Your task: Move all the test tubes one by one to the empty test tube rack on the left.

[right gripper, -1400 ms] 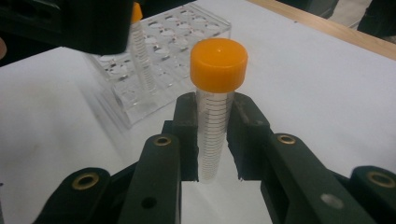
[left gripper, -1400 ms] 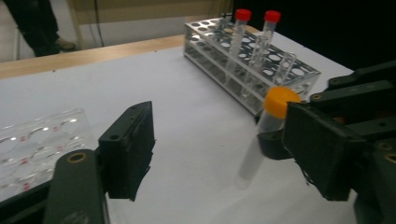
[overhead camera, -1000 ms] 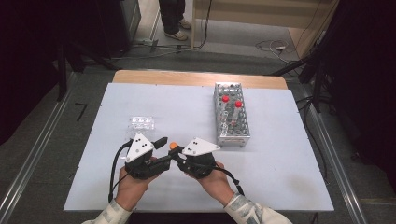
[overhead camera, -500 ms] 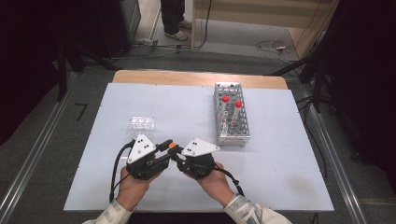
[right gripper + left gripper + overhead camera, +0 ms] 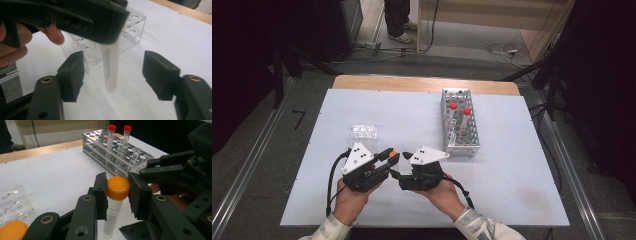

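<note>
Orange-capped tube passed into our left gripper

Our left gripper [image 5: 117, 192] clamps the orange cap [image 5: 118, 187] of a clear tube [image 5: 111, 218], hanging upright above the white counter [image 5: 512, 165]. Our right gripper [image 5: 112, 72] has just been opening; its jaws stand wide on either side of the tube, not touching it. A metal rack [image 5: 459, 122] with two red-capped tubes [image 5: 460, 106] stands behind.

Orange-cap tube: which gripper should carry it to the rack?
Left. The left gripper is shut on the tube's orange cap. The right gripper has just opened; its pads stand clear of the tube body. The rack lies farther right, but only the left has a grip.
</note>
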The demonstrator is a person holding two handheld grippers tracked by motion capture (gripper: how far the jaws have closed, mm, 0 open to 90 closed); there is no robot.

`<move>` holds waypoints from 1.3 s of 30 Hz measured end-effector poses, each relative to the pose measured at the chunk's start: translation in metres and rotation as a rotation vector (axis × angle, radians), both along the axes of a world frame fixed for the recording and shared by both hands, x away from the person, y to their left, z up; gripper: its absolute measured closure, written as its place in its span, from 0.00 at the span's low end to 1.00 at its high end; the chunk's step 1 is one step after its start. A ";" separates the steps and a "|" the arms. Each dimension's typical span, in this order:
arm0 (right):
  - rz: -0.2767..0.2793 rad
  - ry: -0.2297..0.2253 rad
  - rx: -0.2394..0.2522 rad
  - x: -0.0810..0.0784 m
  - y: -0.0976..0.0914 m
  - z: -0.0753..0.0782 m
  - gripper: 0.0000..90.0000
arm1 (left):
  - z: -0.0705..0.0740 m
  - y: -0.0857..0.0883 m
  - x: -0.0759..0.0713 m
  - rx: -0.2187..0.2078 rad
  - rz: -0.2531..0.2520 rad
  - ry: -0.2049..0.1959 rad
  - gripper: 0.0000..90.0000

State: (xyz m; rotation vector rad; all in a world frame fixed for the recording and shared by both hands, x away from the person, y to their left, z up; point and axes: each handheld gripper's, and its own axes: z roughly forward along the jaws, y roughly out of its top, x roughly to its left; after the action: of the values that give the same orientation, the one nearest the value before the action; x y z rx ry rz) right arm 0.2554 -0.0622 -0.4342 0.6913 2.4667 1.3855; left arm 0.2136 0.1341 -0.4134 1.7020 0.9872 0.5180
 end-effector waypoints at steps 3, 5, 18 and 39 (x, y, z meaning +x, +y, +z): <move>0.002 0.004 -0.002 0.000 -0.003 0.001 0.31 | 0.002 0.006 0.000 -0.019 0.008 0.013 0.78; -0.001 0.004 0.000 0.000 -0.005 0.002 0.30 | 0.005 0.010 -0.002 -0.029 0.014 0.018 0.78; -0.042 -0.002 -0.018 0.003 -0.030 0.002 0.30 | 0.027 0.052 -0.012 -0.081 0.092 0.002 0.78; -0.110 -0.009 -0.002 0.005 -0.060 0.005 0.31 | 0.022 0.065 -0.019 -0.002 0.186 -0.036 0.78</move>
State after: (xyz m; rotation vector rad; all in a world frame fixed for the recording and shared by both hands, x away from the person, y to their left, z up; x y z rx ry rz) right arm 0.2604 -0.1224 -0.4288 0.8050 2.3846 1.3422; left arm 0.1951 0.1991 -0.3917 1.6014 1.1262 0.6661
